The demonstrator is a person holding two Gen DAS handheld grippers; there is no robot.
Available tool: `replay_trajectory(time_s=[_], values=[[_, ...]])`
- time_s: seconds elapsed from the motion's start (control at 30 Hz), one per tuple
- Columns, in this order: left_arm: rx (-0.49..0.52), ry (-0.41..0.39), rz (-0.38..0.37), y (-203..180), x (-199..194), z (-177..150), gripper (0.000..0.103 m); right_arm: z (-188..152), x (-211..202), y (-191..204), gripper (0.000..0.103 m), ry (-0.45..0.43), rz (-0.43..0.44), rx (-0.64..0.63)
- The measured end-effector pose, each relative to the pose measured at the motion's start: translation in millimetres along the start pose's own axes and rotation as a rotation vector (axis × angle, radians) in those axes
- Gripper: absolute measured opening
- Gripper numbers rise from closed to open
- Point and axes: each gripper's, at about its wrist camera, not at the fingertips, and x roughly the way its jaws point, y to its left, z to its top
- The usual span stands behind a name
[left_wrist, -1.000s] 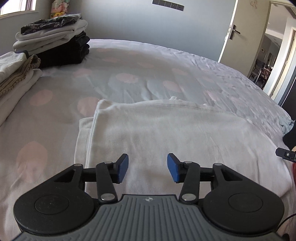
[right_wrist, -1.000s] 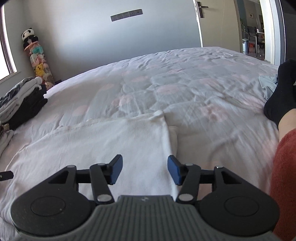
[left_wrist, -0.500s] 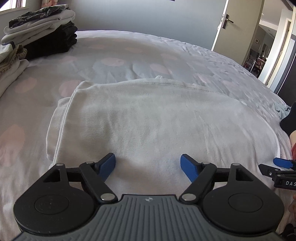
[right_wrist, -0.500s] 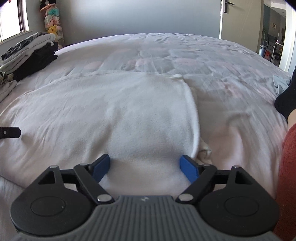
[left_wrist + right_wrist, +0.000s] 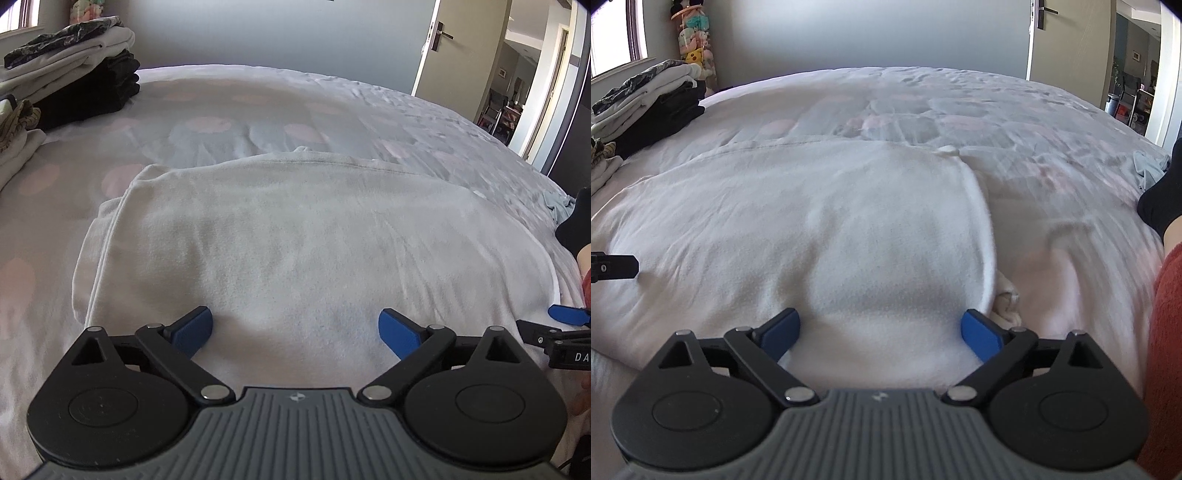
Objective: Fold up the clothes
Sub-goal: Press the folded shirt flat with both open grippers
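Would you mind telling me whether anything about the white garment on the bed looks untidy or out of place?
Mostly neat: the white garment lies flat on the bed. One oddity: a crumpled bit of white fabric pokes out from under its right edge, by the right gripper, and a lower layer sticks out past its left edge.

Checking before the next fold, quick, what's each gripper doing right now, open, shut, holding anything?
Left gripper: jaws just opened wide, holding nothing, over the white garment.
Right gripper: jaws just opened wide, holding nothing, same garment.
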Motion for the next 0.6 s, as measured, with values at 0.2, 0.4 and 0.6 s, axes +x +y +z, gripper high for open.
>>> replay_trajectory(time_s=[0.2, 0.4, 0.6], values=[[-0.062, -0.028, -0.022, 6.0, -3.0, 0.5, 0.103, 0.9, 2.3, 0.5, 0.102, 0.008, 0.01, 0.015], [-0.046, -0.027, -0.017, 3.8, -3.4, 1.5, 0.103, -0.1, 1.8, 1.3, 0.102, -0.004, 0.007, 0.001], [0.003, -0.029, -0.01, -1.0, -8.5, 6.9, 0.103, 4.8, -5.4, 1.3, 0.102, -0.003, 0.007, -0.02]])
